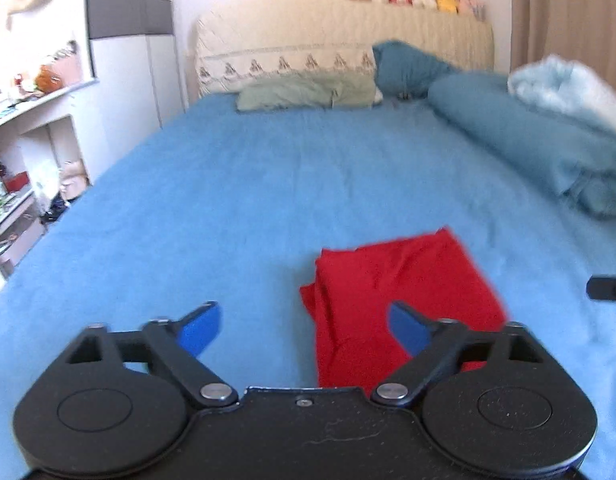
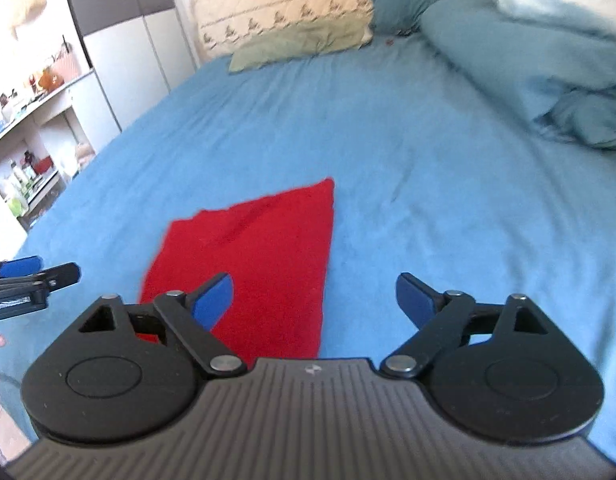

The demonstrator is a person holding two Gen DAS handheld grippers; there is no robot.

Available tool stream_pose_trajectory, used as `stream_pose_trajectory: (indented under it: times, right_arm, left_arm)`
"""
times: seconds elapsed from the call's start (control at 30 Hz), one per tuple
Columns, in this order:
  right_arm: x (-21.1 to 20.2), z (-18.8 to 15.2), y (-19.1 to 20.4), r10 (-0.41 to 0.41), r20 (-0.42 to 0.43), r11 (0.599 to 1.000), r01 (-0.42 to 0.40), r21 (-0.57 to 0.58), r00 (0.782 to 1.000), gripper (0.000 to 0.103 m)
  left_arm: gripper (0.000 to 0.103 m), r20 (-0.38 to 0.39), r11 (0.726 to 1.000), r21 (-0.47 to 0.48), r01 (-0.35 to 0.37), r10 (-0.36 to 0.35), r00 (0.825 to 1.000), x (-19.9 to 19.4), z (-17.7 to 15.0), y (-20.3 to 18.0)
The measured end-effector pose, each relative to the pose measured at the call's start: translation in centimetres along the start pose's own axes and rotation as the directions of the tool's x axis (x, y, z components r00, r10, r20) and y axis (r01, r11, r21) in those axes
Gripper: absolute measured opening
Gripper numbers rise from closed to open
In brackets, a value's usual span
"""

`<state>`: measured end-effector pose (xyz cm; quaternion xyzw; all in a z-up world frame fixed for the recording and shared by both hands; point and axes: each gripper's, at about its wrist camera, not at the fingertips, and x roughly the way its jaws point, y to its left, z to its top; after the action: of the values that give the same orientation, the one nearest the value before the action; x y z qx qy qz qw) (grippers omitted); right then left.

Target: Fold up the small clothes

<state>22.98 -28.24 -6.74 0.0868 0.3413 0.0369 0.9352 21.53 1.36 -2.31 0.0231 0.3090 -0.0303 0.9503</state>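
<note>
Both grippers hover low over the bed (image 1: 236, 184), pointing toward the headboard (image 1: 339, 36). Left gripper (image 1: 306, 326): fingers spread wide, nothing between them; the right finger's blue pad (image 1: 407, 330) sits over the red cloth's near edge, contact unclear. Right gripper (image 2: 313, 300): fingers released too, gap empty, left pad (image 2: 214, 304) over the cloth. Red cloth (image 2: 260, 256) lies folded flat on the blue sheet, between the two grippers, layered edges showing on its left side in the left wrist view. Green pillow (image 1: 308, 94) and rolled teal duvet (image 1: 527, 136) lie well apart from it. Shelves (image 1: 16, 152) at left hold small clutter, too blurred to identify.
</note>
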Motion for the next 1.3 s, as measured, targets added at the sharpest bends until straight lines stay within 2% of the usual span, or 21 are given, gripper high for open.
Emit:
stream_pose_trajectory:
  times: [0.1, 0.2, 0.33, 0.47, 0.6, 0.77, 1.3]
  right_arm:
    - [-6.2, 0.0, 1.6, -0.07, 0.054, 0.997, 0.072, -0.023, 0.996, 0.103]
    - [-11.1, -0.6, 3.2, -0.119, 0.089, 0.991, 0.124, -0.055, 0.989, 0.103]
    - [-16.0, -2.6, 4.4, -0.116, 0.08, 0.991, 0.121, -0.064, 0.99, 0.103]
    - [-19.0, -5.4, 5.9, -0.128, 0.068, 0.986, 0.134, -0.102, 0.989, 0.103]
    - [-20.4, -7.8, 6.7, -0.135, 0.032, 0.985, 0.138, -0.106, 0.99, 0.103]
    - [-21.1, -9.9, 7.0, -0.162, -0.001, 0.983, 0.161, -0.091, 0.987, 0.103]
    - [-20.6, -10.7, 7.6, -0.176, -0.022, 0.98, 0.173, -0.094, 0.984, 0.103]
  left_arm:
    - [0.103, 0.06, 1.0, -0.012, 0.008, -0.007, 0.998, -5.8, 0.5, -0.5]
    - [0.103, 0.075, 1.0, -0.01, -0.016, 0.017, 0.997, -9.8, 0.0, -1.2]
    - [0.103, 0.087, 1.0, -0.019, -0.02, 0.022, 0.996, -13.9, -2.1, -1.8]
    - [0.103, 0.051, 0.999, -0.006, -0.036, 0.036, 0.998, -16.0, -4.8, -2.2]
    - [0.103, 0.008, 0.999, -0.012, -0.045, 0.045, 0.999, -17.3, -6.8, -2.0]
    - [0.103, 0.001, 0.999, 0.003, -0.054, 0.054, 0.999, -18.0, -8.3, -1.8]
    - [0.103, 0.019, 0.999, 0.008, -0.046, 0.046, 0.999, -18.4, -8.6, -2.4]
